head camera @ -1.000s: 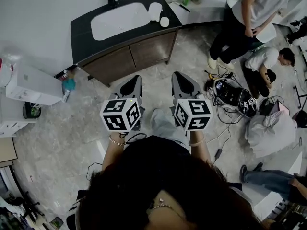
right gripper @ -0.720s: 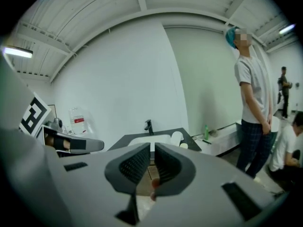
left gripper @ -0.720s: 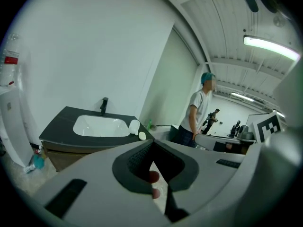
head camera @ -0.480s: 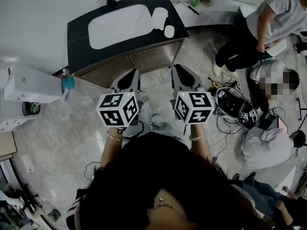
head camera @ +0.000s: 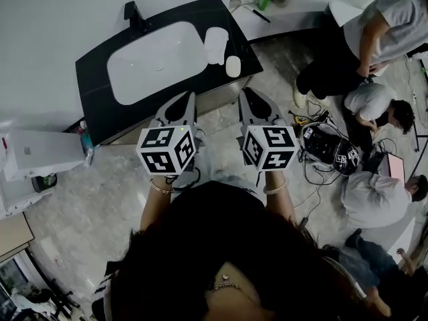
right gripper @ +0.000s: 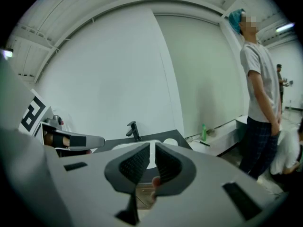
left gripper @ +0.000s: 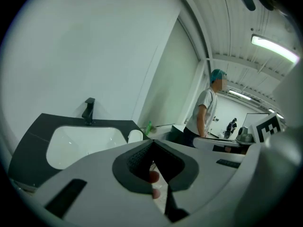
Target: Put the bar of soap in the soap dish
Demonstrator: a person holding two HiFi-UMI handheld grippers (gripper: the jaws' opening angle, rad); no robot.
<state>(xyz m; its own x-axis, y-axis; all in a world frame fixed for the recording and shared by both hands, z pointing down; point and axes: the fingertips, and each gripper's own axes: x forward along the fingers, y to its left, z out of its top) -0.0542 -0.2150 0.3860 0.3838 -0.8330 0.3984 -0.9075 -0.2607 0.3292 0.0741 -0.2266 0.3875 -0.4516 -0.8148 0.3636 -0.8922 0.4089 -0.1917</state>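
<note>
White and small against the black countertop (head camera: 93,99), the bar of soap (head camera: 233,65) lies near the front right corner, just beside the larger white soap dish (head camera: 216,44); whether the two touch is too small to tell. Both tools are short of the vanity: the left gripper (head camera: 188,99) has its pads pressed together on nothing, and the right gripper (head camera: 247,95) is likewise closed and empty. So neither can take the soap until it opens. A closed tip arriving at the soap would likely shove it off the nearby edge onto the floor, or knock the dish aside. A smooth bar may also squirt out of a hard pinch. Cables (head camera: 314,172) trail on the floor to the right, and a careless step could catch them. From the gripper views the soap is masked by the jaws themselves. Nothing shows whether the dish is hollow or ridged, and the cabinet front is largely covered by the grippers.
</note>
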